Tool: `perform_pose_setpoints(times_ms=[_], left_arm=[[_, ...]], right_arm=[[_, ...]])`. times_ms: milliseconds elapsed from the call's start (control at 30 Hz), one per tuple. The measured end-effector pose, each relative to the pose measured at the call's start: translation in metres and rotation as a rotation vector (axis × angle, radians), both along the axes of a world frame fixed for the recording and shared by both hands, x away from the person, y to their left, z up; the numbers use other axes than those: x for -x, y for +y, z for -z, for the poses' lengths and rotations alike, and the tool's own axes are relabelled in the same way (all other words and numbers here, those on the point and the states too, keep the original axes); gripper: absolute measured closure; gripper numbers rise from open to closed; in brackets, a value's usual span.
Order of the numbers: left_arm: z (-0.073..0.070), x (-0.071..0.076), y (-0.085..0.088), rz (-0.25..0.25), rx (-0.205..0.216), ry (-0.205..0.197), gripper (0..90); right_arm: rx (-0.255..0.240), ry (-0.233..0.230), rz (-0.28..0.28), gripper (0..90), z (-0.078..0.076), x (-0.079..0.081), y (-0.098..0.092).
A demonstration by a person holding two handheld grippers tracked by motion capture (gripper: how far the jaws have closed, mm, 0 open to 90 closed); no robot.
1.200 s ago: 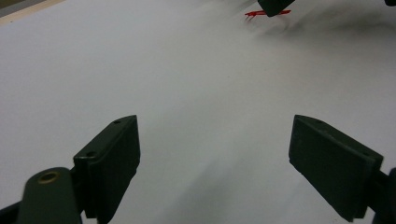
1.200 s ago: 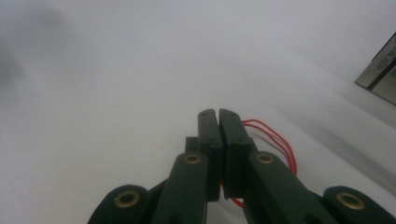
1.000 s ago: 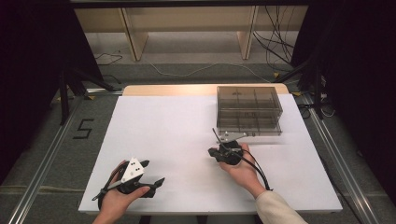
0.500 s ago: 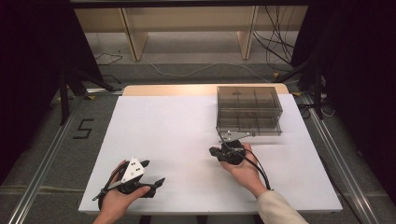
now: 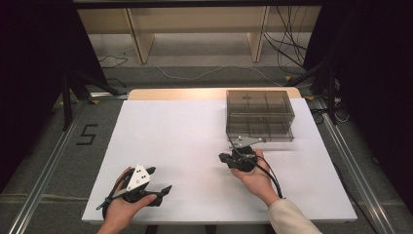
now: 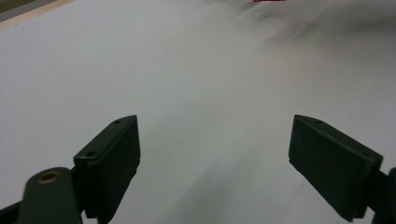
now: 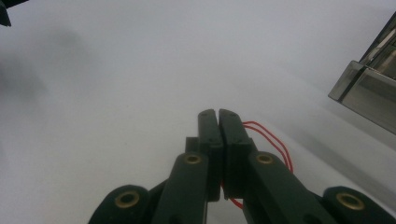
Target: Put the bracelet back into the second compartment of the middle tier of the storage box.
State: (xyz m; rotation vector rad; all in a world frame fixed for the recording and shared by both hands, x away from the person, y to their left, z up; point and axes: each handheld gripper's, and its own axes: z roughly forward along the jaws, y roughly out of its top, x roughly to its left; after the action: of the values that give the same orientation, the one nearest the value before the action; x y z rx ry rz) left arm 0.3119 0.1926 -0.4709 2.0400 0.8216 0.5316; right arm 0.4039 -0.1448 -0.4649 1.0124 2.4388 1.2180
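My right gripper point(image 7: 218, 122) shows matt black plastic jaws with brass-coloured rivets, pressed on a thin, glossy red loop point(image 7: 273, 140). Beneath them the surface point(image 5: 185, 131) looks smooth, matt white. Just beyond sits a drawer box point(image 5: 260, 115) of smoky, glossy clear plastic.

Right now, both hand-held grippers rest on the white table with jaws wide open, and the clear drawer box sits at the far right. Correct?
Not quite. The right hand-held gripper is shut, jaws pressed together in the right gripper view. The left hand-held gripper is open, and the drawer box does sit far right on the table.
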Motion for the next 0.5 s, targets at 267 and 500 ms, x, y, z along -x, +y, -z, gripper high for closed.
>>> perform_pose_setpoints(times_ms=[267,500], left_arm=[[-0.0002,0.0000,-0.0001,-0.003,0.003,-0.003,16.5],[-0.0003,0.0000,0.0000,-0.003,0.001,-0.003,16.5]], right_arm=[[-0.003,-0.002,0.005,89.2,-0.0013,0.0009,0.0001],[-0.008,-0.008,0.009,89.1,-0.0035,0.0017,-0.0017]])
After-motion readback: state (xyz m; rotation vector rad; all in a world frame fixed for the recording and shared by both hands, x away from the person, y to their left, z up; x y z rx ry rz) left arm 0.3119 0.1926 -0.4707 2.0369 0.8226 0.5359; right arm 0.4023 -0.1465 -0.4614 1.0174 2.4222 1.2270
